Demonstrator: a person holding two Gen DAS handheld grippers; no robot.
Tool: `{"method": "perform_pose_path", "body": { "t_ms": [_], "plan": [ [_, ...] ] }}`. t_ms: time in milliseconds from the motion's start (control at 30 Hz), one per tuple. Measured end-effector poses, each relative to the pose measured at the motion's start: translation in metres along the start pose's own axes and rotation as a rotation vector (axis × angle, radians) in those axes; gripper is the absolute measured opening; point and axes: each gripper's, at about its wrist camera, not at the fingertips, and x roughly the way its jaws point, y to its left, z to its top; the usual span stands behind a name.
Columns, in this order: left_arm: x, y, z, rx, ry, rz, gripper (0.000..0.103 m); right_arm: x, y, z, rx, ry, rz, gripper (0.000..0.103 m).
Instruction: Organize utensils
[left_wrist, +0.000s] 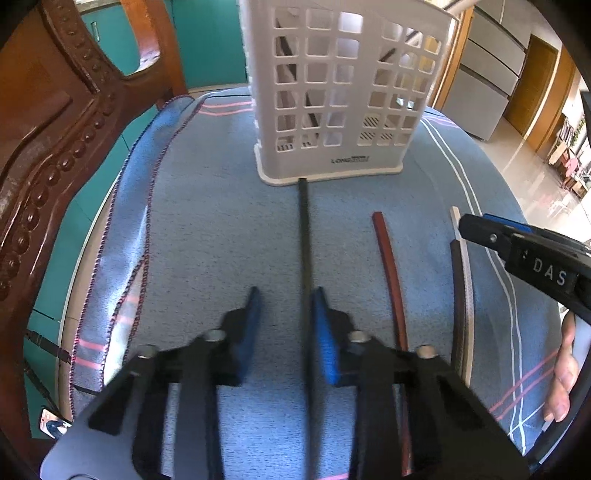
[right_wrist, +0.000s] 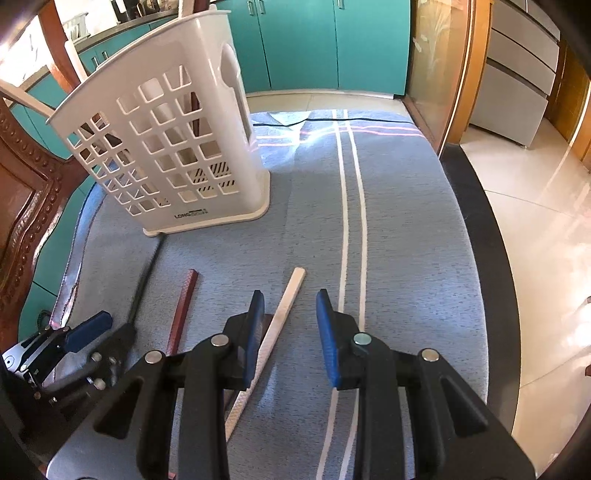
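A white perforated utensil holder (left_wrist: 332, 92) (right_wrist: 166, 147) stands on the blue cloth, with dark sticks showing through its holes. A black chopstick (left_wrist: 303, 229) (right_wrist: 142, 280) runs from the holder's base back between the fingers of my left gripper (left_wrist: 286, 325) (right_wrist: 99, 339). It lies against the right pad, with a gap to the left pad. Further right lie a red chopstick (left_wrist: 391, 277) (right_wrist: 184, 306), a dark brown one (left_wrist: 456, 295) and a white one (left_wrist: 468, 280) (right_wrist: 286, 302). My right gripper (right_wrist: 290, 328) (left_wrist: 476, 221) hovers open over the white chopstick, which passes under its left finger.
A carved wooden chair (left_wrist: 55, 129) (right_wrist: 22, 206) stands close on the left. The blue striped cloth (left_wrist: 207, 229) (right_wrist: 406, 240) has a folded hem (left_wrist: 129, 221) on the left. The table's dark edge (right_wrist: 480, 240) curves along the right, above the tiled floor. A hand (left_wrist: 565, 369) holds the right gripper.
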Motion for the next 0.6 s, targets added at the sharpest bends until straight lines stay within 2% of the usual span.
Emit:
{"method": "perform_pose_path", "body": {
  "t_ms": [33,100,200,367,467,500,600],
  "plan": [
    [0.000,0.000,0.000,0.000,0.002,0.000,0.011,0.000,-0.001,0.000,0.003,0.000,-0.002,0.031],
    [-0.001,0.001,0.000,0.003,0.007,-0.004,0.007,0.000,-0.002,0.001,0.006,0.001,-0.004,0.032],
    [-0.005,0.005,-0.002,0.002,0.026,-0.031,0.007,0.001,-0.003,0.002,0.007,0.001,-0.008,0.032],
    [-0.011,0.020,-0.009,-0.083,0.074,-0.169,0.007,-0.002,-0.005,0.006,0.024,-0.010,-0.001,0.032],
    [-0.011,0.023,-0.008,-0.098,0.074,-0.191,0.007,0.000,-0.006,0.007,0.026,-0.006,-0.005,0.032],
    [-0.011,0.023,-0.007,-0.104,0.072,-0.196,0.008,0.003,-0.005,0.007,0.024,0.006,-0.009,0.032],
    [-0.013,0.027,-0.003,-0.119,0.057,-0.197,0.021,0.008,-0.007,0.004,0.035,0.043,-0.037,0.032]
  ]
}}
